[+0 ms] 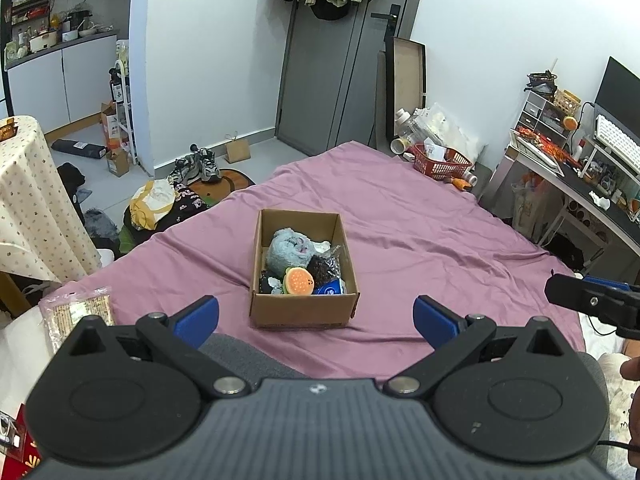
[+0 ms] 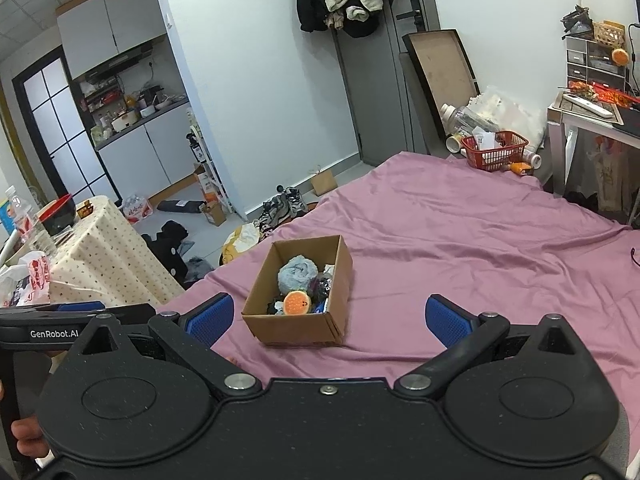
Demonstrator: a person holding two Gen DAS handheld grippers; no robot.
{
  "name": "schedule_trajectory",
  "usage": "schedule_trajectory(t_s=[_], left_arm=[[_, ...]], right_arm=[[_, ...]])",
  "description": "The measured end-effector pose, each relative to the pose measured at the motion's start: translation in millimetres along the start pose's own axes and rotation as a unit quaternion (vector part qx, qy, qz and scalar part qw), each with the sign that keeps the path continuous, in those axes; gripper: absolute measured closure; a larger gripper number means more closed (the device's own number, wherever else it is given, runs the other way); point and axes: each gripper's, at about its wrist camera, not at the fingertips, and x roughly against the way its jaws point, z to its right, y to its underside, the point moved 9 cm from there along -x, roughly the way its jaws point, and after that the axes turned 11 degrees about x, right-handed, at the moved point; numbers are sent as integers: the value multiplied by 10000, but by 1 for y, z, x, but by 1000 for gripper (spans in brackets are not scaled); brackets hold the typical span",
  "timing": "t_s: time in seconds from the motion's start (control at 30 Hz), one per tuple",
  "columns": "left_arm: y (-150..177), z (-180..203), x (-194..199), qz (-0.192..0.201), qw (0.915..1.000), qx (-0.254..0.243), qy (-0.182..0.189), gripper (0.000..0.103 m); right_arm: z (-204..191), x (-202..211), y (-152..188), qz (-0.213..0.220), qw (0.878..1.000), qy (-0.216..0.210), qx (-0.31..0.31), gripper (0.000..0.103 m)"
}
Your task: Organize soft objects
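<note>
Soft objects: they are sitting together inside the cardboard box, which is resting open-topped on the pink bedsheet, roughly mid-bed.
Grey-blue plush: it is filling the back half of the box, leaning toward the left wall.
Burger toy: orange and round, it is lying at the front, touching the plush.
Dark bundle: it is sitting just right of the burger toy; you cannot tell what it is.
Blue item: it is showing in the front right corner, mostly hidden.
Left gripper: you are holding it near the box's front wall, blue pads spread wide, gripping nothing.
Right gripper: you are holding it just right of the left one, fingers likewise spread wide and empty, the box sitting between its pads in view.
Snack packet: it is lying at the sheet's near left edge, well apart from the box.
Red basket: it is standing at the bed's far corner.
</note>
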Motion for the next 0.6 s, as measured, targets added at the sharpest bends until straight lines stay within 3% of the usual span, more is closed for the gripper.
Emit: schedule_trajectory(t_s=[0.6], left_arm=[[0,8,1,33,10000,-66,20,1]], right_arm=[[1,1,0,6,10000,-12,1,0]])
